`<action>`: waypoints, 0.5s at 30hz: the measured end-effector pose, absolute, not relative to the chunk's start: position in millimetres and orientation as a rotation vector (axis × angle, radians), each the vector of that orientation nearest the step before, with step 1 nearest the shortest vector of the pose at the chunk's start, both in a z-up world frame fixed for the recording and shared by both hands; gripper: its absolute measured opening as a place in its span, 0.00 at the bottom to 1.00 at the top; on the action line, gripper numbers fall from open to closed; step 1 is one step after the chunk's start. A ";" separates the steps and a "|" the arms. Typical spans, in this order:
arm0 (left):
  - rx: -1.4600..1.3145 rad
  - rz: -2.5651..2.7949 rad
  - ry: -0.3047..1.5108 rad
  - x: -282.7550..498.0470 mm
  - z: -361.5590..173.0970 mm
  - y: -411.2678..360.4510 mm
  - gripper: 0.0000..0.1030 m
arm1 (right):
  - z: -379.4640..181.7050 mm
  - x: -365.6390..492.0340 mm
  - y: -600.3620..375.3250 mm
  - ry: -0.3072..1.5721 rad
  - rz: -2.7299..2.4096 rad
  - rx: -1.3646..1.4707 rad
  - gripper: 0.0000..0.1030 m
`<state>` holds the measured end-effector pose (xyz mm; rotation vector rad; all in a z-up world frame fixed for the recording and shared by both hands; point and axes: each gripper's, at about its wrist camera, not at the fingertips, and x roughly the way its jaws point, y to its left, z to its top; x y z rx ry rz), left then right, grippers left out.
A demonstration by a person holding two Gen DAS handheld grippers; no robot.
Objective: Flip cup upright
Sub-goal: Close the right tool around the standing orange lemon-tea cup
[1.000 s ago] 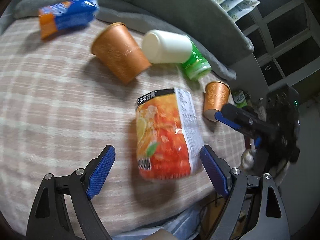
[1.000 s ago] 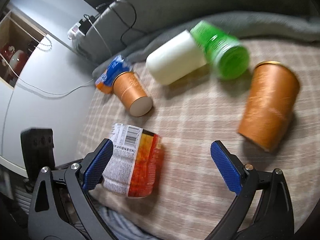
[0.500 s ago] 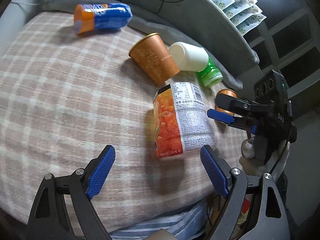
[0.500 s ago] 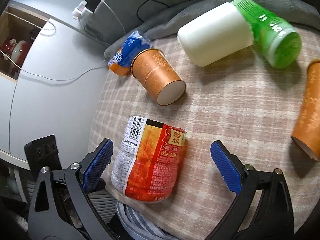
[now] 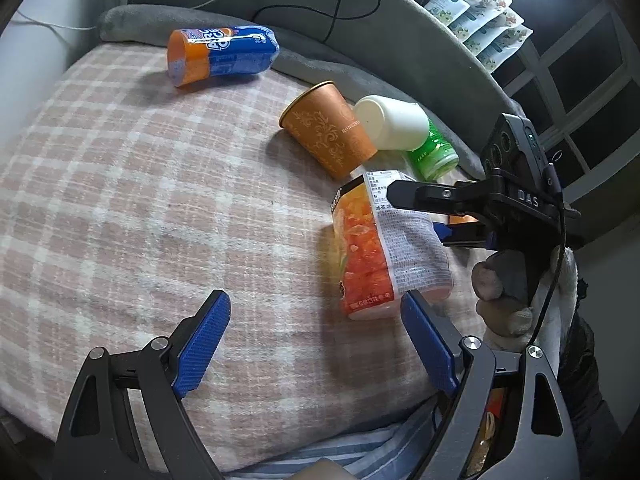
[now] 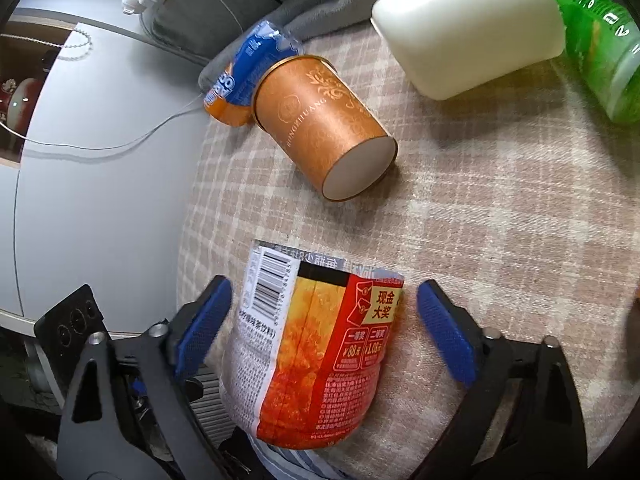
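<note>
Left gripper point(image 5: 316, 338) released, hovering over the checked blanket point(image 5: 120, 200) near its front edge. Right gripper point(image 6: 320, 320) released, its jaws straddling the orange-red cup point(image 6: 316, 360), which lies on its side at the blanket's front edge. To right it well, judged: close squarely on the mid-wall, gently, since the thin wall looks crushable, then rotate it base-down. Count, left to right in the left wrist view: one blue-orange cup point(image 5: 222, 56), one brown paper cup point(image 5: 328, 132), one white-green bottle point(image 5: 404, 132), one orange-red cup.

Left tool point(image 5: 316, 340) gapes wide above the plaid blanket point(image 5: 140, 200); right tool point(image 5: 420, 216) straddles the toppled orange-labelled cup point(image 5: 384, 244) — unpinched.
</note>
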<state>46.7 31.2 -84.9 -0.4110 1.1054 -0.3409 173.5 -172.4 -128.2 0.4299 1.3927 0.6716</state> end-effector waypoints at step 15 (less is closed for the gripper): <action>-0.418 -0.333 1.104 47.7 -84.1 37.0 0.85 | -119.5 160.1 -174.2 1.311 0.697 0.389 0.83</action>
